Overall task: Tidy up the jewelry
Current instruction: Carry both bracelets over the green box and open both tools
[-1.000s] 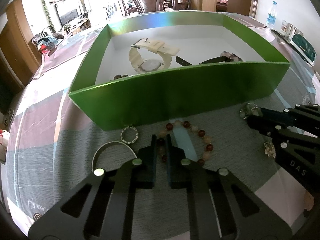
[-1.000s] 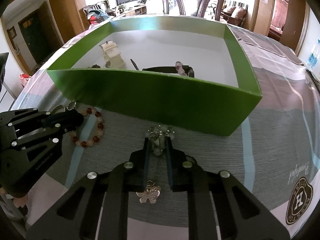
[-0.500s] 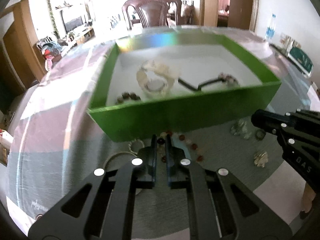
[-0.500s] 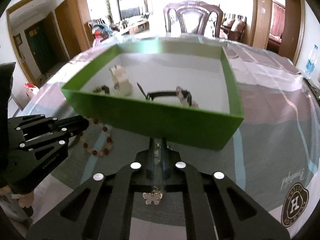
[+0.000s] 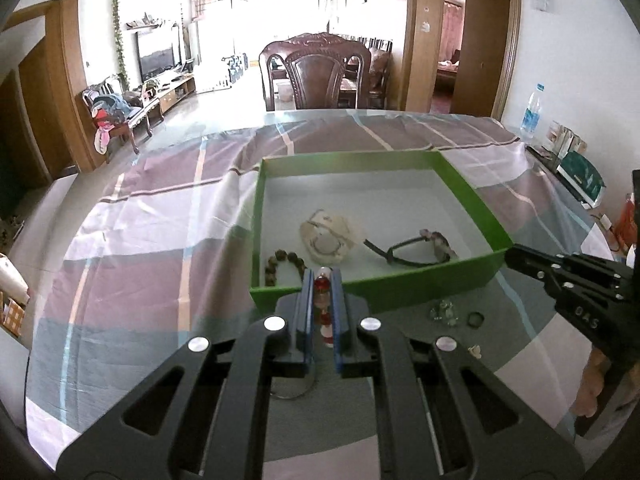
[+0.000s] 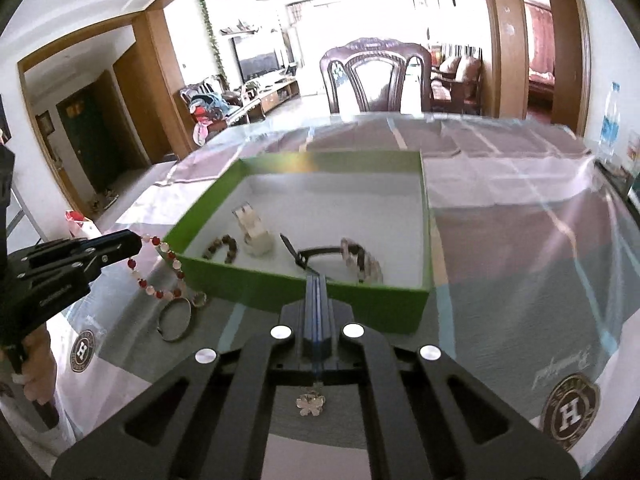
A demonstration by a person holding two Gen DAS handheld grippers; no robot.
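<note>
Bead bracelet [image 5: 322, 280] clamped in left gripper [image 5: 322, 276], dangling.

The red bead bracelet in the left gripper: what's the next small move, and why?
Probably carry the bracelet forward over the green box's near wall: the fingers of the left gripper are shut on it, and it dangles just outside that wall.

Two black handheld grippers, left gripper [image 5: 322, 280] with blue-edged fingers, silver round screws, cut-out triangular frames, right gripper [image 6: 316, 280] alike, white lettering on its side
</note>
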